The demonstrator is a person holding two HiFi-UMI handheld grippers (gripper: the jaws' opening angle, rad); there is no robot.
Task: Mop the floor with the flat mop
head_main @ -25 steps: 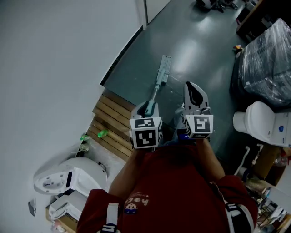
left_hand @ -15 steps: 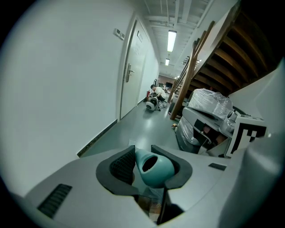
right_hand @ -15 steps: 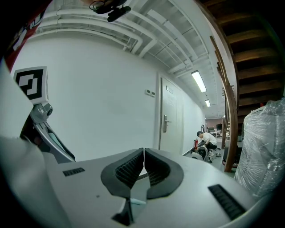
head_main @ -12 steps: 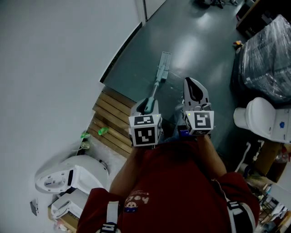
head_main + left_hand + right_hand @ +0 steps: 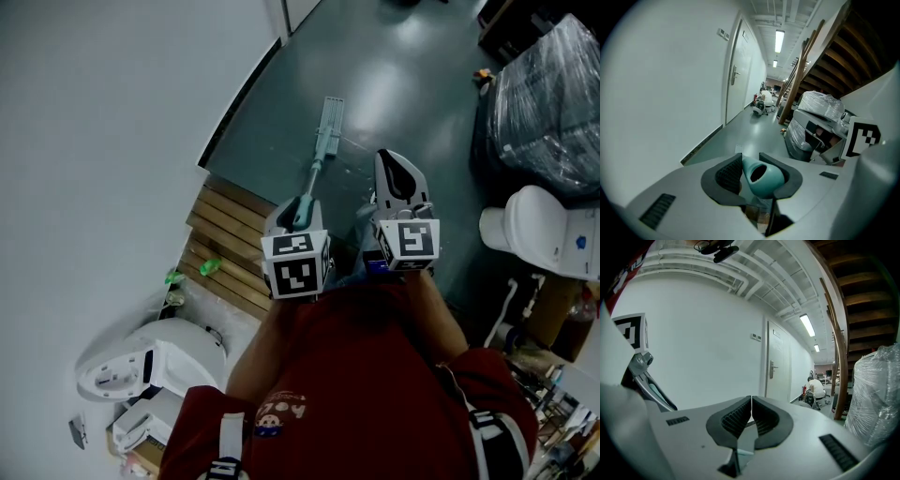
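Note:
The flat mop lies with its pale head (image 5: 330,124) on the grey-green floor (image 5: 412,84) ahead of me. Its teal handle (image 5: 311,183) slants back to my left gripper (image 5: 298,214), which is shut on the handle's top end. In the left gripper view the hollow teal handle end (image 5: 761,177) sits clamped in the left gripper (image 5: 757,164), and the mop head (image 5: 738,148) shows small beyond. My right gripper (image 5: 395,171) hovers beside it on the right, apart from the mop. The right gripper (image 5: 751,412) is shut with nothing between its pads.
A white wall (image 5: 103,122) runs along the left with a wooden pallet (image 5: 225,248) at its foot. A white toilet (image 5: 536,239) and a plastic-wrapped pile (image 5: 553,89) stand at the right. A white machine (image 5: 141,367) lies at lower left. A person (image 5: 765,99) crouches far down the corridor.
The mop head has slid slightly farther away along the floor, and both grippers have drifted a little left. The left stays shut on the handle, the right stays shut and empty.

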